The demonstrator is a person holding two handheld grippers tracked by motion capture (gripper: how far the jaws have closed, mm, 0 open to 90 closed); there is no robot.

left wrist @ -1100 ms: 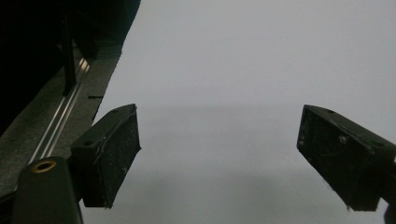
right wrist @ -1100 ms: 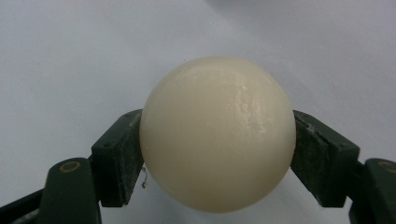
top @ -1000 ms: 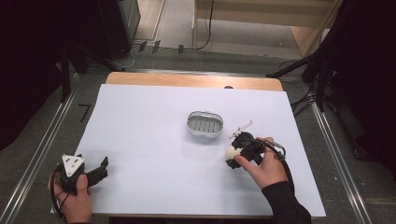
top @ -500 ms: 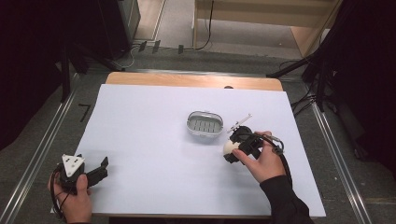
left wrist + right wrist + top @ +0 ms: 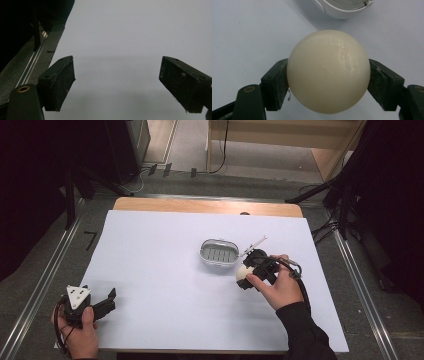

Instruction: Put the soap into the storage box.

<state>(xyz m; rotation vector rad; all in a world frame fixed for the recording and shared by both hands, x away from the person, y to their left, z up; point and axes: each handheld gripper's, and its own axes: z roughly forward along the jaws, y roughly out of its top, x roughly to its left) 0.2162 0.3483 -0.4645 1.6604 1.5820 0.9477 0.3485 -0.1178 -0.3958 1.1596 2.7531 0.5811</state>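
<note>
A cream, rounded bar of soap (image 5: 328,71) sits clamped between the two black jaws of my right gripper (image 5: 328,82), which is shut on it. From above, that soap (image 5: 242,272) and the right gripper (image 5: 245,276) hang just right of and nearer than a grey oval soap dish (image 5: 219,252) with a ribbed floor. The dish's white rim (image 5: 342,11) crosses the top of the right gripper view. My left gripper (image 5: 111,298) rests at the table's near left corner. Its jaws stand wide apart over bare white table (image 5: 120,50), with nothing between the pads (image 5: 60,82).
The white tabletop (image 5: 160,265) has a wooden strip (image 5: 205,206) along its far edge. Metal rails (image 5: 35,285) run along both sides of the table. Dark stands and cables lie on the floor beyond.
My right gripper has lifted the soap a little and carried it toward the dish. The left hand has stayed in place.
</note>
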